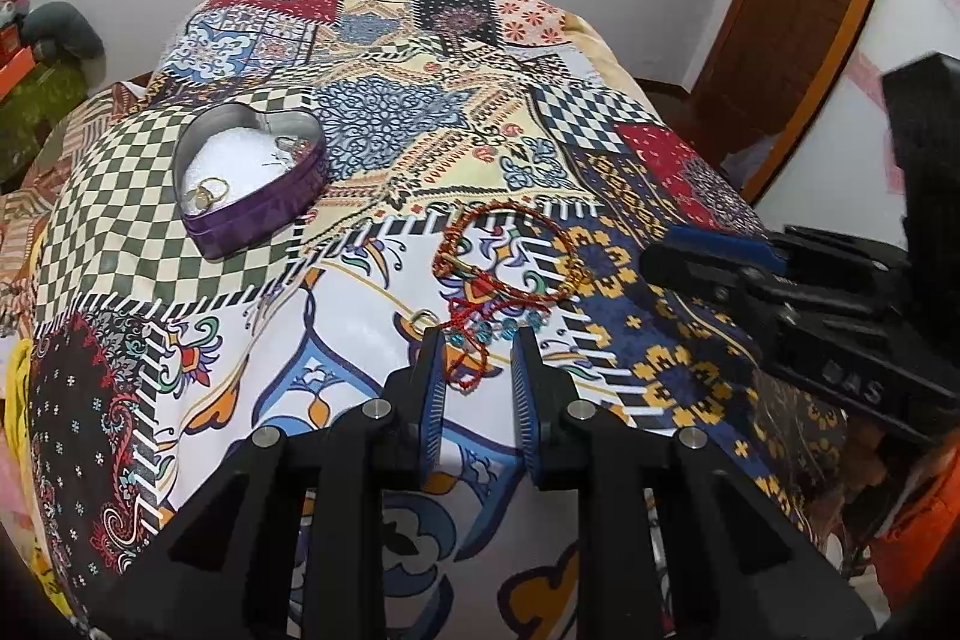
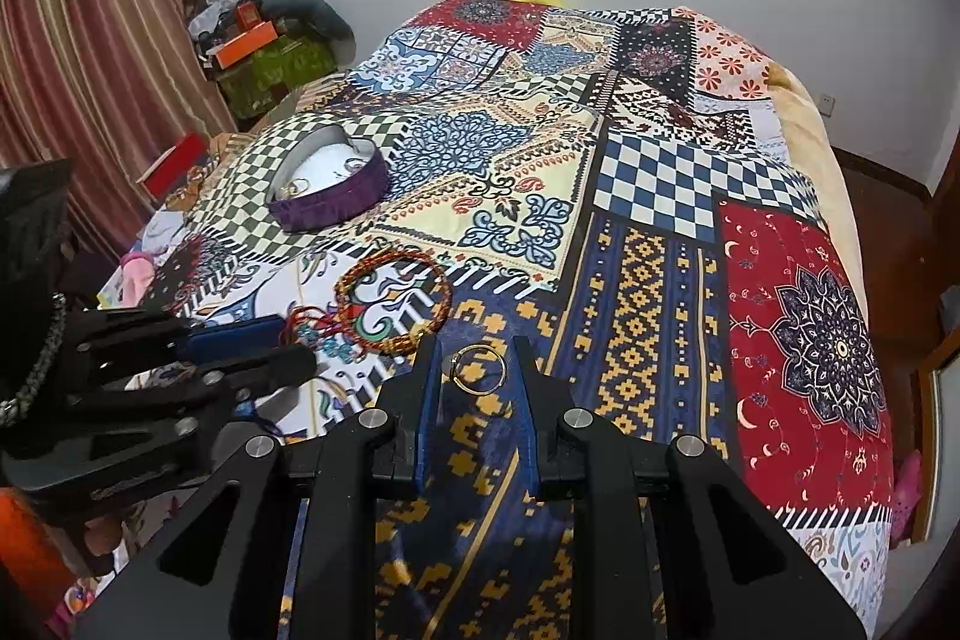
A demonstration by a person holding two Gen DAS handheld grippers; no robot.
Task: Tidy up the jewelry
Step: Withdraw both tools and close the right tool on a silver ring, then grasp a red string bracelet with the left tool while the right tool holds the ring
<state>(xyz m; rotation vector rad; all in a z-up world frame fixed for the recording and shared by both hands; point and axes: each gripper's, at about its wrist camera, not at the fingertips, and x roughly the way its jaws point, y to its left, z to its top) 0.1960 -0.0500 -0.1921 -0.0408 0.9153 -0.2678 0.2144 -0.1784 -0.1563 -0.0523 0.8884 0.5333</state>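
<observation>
We have the heart-shaped tin (image 1: pixel 255 178) open on the quilt (image 1: pixel 384 124), and we take it as our landmark: it already carries gold hoops (image 1: pixel 207 193) on its white lining, so it reads as the place where the jewelry is being gathered. Nearer to us than the tin, and off to its right, the red beaded bracelet (image 1: pixel 510 250) lies flat beside a tangle of red cord with turquoise beads (image 1: pixel 486 328).

Our left gripper (image 1: pixel 477 340) hovers low with that cord lying between its fingertips; the jaws stand apart, not pinching anything, which looks like a lineup for a pick.

Further right of the tin again, past the bracelet, a gold ring (image 2: pixel 477 367) sits between the fingertips of our right gripper (image 2: pixel 477 349). Those jaws are spread too. We cannot tell whether the ring touches either pad (image 2: pixel 429 382) or simply rests on the fabric. Both tools bracket small pieces, probably so each can be carried back to the tin.
</observation>
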